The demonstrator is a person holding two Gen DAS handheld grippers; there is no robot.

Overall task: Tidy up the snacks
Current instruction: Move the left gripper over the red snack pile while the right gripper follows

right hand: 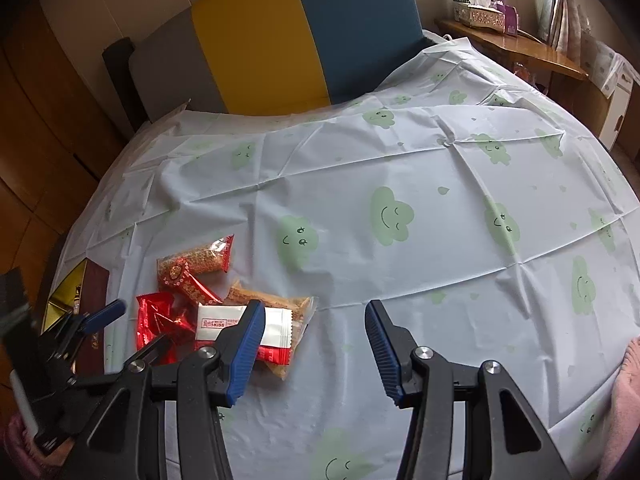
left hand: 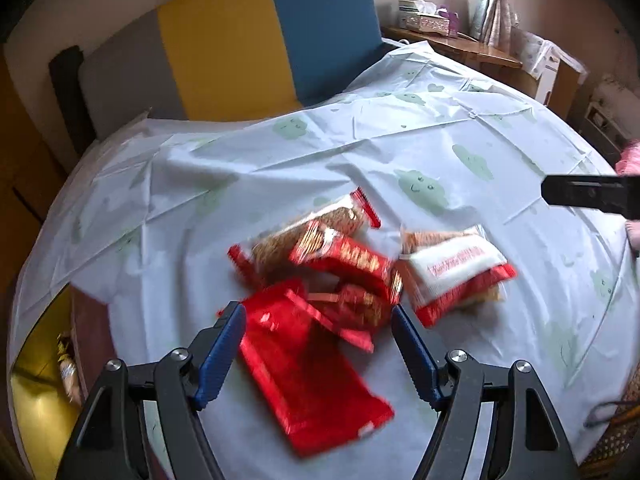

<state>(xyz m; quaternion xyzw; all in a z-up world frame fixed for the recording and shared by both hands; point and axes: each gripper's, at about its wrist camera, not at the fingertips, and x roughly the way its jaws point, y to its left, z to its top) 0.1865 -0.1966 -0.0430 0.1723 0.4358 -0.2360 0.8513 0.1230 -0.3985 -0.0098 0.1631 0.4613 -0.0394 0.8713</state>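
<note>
A pile of snack packets lies on a white tablecloth with green clouds (left hand: 440, 152). In the left wrist view my left gripper (left hand: 318, 312) is open above a shiny red packet (left hand: 304, 368); beyond it lie clear red-ended packets of brown snacks (left hand: 320, 232) and a white and red packet (left hand: 452, 268). In the right wrist view my right gripper (right hand: 316, 312) is open and empty over bare cloth (right hand: 400, 168), just right of the pile. The white packet (right hand: 248, 326) sits behind its left finger. The left gripper (right hand: 100, 314) shows at the pile's left.
A grey, yellow and blue sofa back (left hand: 248, 40) stands behind the table. An open box with gold lining (left hand: 36, 400) sits at the table's left edge, also in the right wrist view (right hand: 68, 300). A wooden shelf with tissue boxes (right hand: 484, 16) is far right.
</note>
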